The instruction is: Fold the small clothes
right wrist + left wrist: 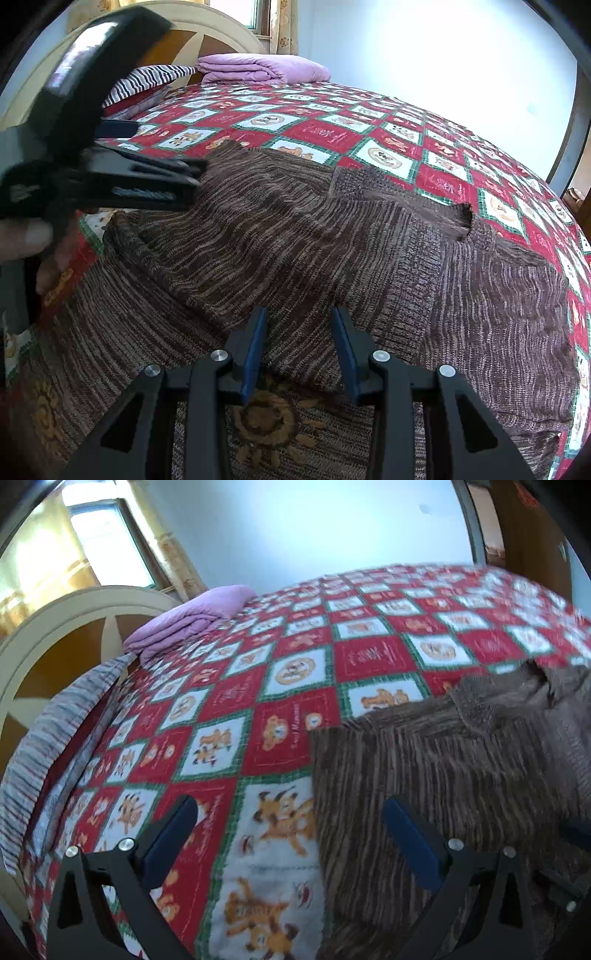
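Between the right tongs, a raised fold of the brown knit sweater fills the gap; the blue pads stand partly spread against its sides, and whether they actually press it cannot be told. A sunflower motif on the sweater lies just below, toward 6 o'clock. At 9 to 10 o'clock in the right wrist view, the left tongs cross the sweater's far-left edge, a hand behind them. In the left wrist view the left tongs are spread wide with nothing between the pads, over the quilt beside the sweater's straight left edge. The sweater lies flat on the bed, long axis running 8 to 3 o'clock in the right view. Open quilt extends toward 12 and 1 o'clock; folded purple bedding and the headboard bound 11 o'clock.
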